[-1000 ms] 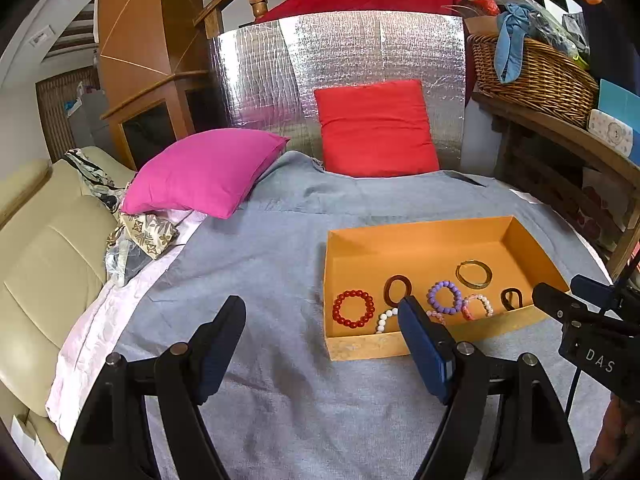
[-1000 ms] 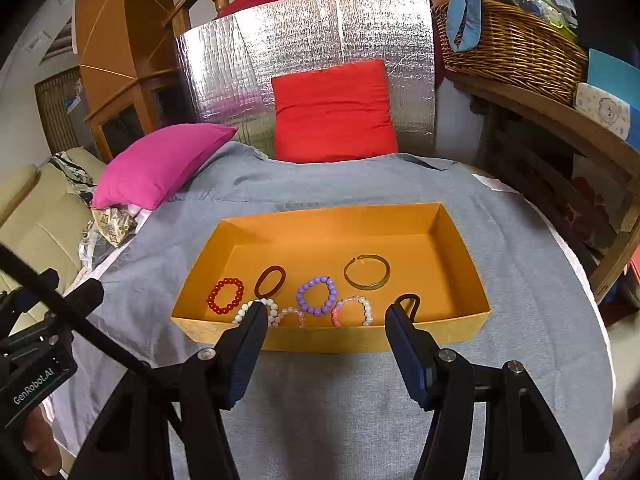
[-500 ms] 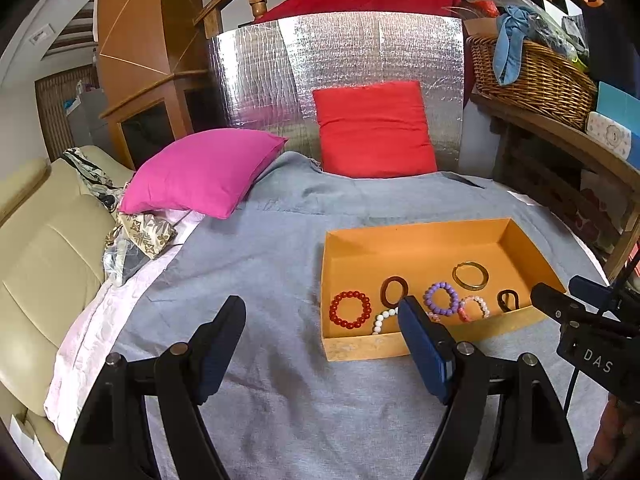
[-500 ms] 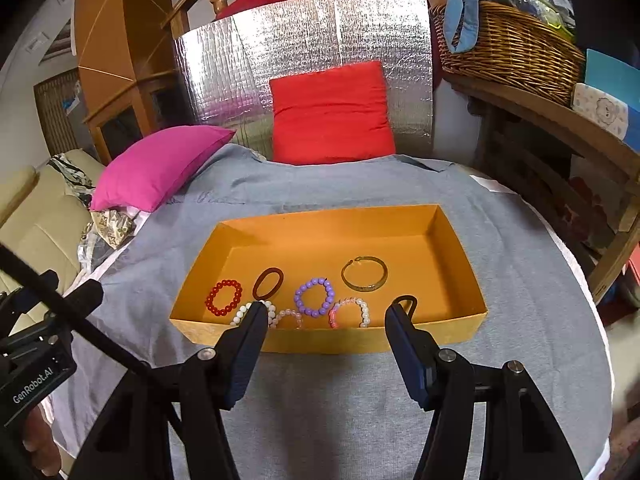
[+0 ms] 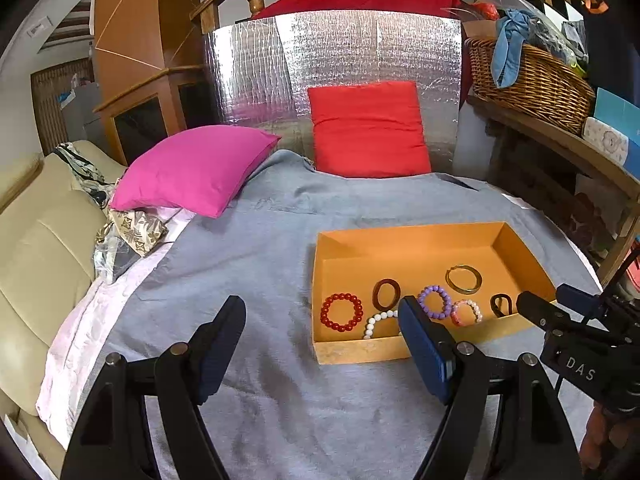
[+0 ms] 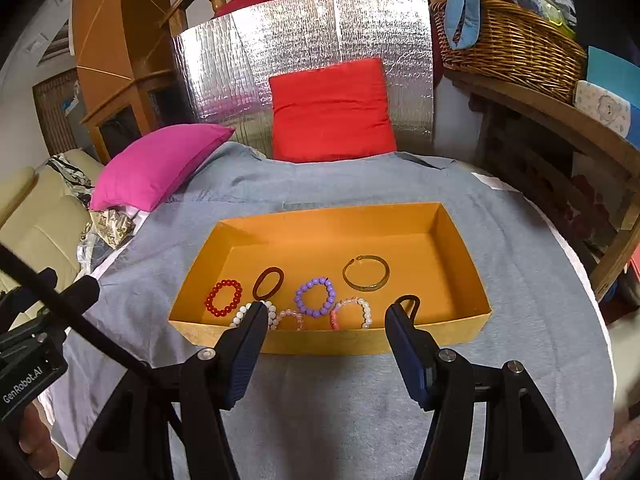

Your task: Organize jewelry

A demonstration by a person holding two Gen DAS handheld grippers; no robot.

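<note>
Currently, left wrist view: left gripper hovers with jaws spread wide and nothing between them, pitched down toward the grey cloth. Orange box sits at about 2 o'clock from the jaws, with all jewelry inside. Red bead bracelet lies nearest the box's left wall; brown ring just beyond it. Beads judged light, elastic-strung, prone to roll under a pad; pinch across one side of the loop.

Right wrist view: right gripper also stands apart and empty, tips over the box's near wall, aimed at 12 o'clock. Purple bead bracelet lies mid-box; gold bangle at 1 o'clock of it, judged stiff, thin, slippery metal, so grip its rim edge-on. White bead bracelet touches the near wall, partly hidden by the left jaw. Pink-white bracelet and a black loop are close by.
</note>
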